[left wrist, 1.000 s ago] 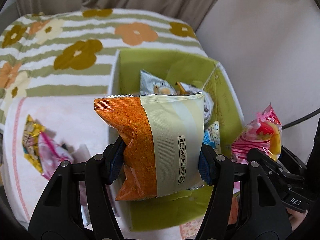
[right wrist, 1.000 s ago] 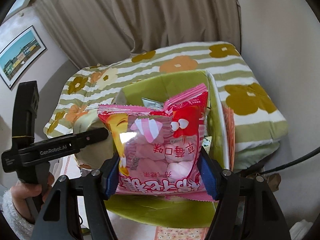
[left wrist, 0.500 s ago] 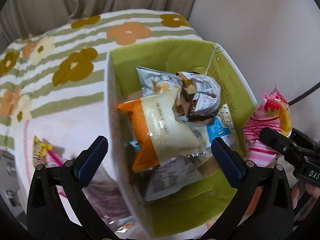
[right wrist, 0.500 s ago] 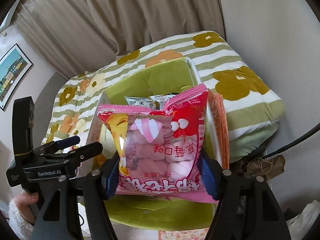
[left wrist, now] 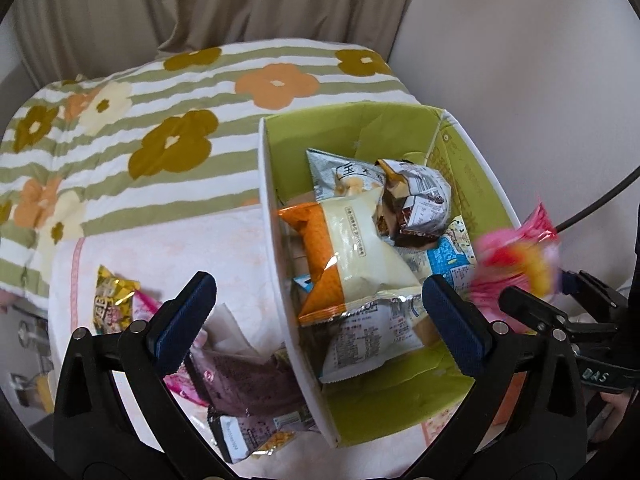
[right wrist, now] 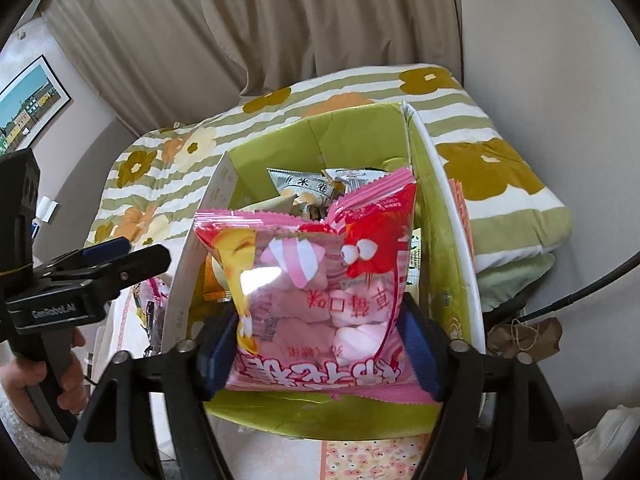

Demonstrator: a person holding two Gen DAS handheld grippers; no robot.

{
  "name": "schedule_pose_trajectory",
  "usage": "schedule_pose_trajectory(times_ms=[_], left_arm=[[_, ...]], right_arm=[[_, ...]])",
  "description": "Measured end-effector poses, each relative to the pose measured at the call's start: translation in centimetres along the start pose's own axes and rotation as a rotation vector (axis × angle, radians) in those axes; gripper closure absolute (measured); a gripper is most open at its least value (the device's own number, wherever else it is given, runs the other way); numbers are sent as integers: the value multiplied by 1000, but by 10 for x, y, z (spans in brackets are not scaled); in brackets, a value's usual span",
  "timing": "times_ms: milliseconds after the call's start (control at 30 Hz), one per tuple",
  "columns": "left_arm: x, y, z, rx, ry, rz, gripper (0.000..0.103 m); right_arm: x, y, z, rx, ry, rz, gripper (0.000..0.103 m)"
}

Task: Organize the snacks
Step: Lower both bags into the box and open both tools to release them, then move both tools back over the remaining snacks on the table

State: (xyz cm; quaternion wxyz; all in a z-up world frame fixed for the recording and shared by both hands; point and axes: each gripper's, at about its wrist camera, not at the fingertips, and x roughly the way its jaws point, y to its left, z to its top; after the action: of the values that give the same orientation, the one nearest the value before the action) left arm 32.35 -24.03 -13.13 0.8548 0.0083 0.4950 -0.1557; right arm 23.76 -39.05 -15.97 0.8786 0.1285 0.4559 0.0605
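My left tool [left wrist: 318,312] is spread wide w/ nothing between its blue pads [left wrist: 184,320] — it hangs over the near left wall of the green box [left wrist: 404,400]. Inside the box the orange-and-cream bag [left wrist: 352,256] lies on top of the pile, tilted, resting on a silver packet [left wrist: 372,344] and just beside a crumpled silver-brown wrapper [left wrist: 420,196]; a grey packet [left wrist: 340,172] leans toward the back wall. Left of the box, on the pale pink cloth [left wrist: 168,240], I see a yellow packet [left wrist: 112,300] and a dark purple bag [left wrist: 248,380] touching the box's outer wall.

My right tool [right wrist: 324,344] is clamped on the pink marshmallow bag [right wrist: 316,292], pads pressing both lower sides, print upside down. The bag sits above the box's near end [right wrist: 320,416], approx. over the opening; can't tell if it touches the contents. The box rests on a flower-striped bed cover [right wrist: 480,160] — curtain [right wrist: 280,20] behind.
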Motion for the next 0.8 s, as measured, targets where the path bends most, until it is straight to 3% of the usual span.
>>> schedule_pose_trajectory(times_ms=[33, 67, 167, 533, 800], left_arm=[[-2, 1, -2, -6, -2, -1, 1], [-4, 3, -5, -15, -4, -2, 1], [-9, 6, -12, -35, -5, 0, 1], [-49, 20, -42, -137, -66, 20, 1], [-103, 65, -89, -283, -113, 155, 1]], right_arm=[[-3, 1, -1, -11, -24, 0, 2], [-5, 1, -2, -20, -39, 0, 1], [-13, 1, -5, -42, -81, -12, 1], [-30, 8, -11, -104, -47, 88, 1], [-36, 33, -17, -184, -70, 200, 1]])
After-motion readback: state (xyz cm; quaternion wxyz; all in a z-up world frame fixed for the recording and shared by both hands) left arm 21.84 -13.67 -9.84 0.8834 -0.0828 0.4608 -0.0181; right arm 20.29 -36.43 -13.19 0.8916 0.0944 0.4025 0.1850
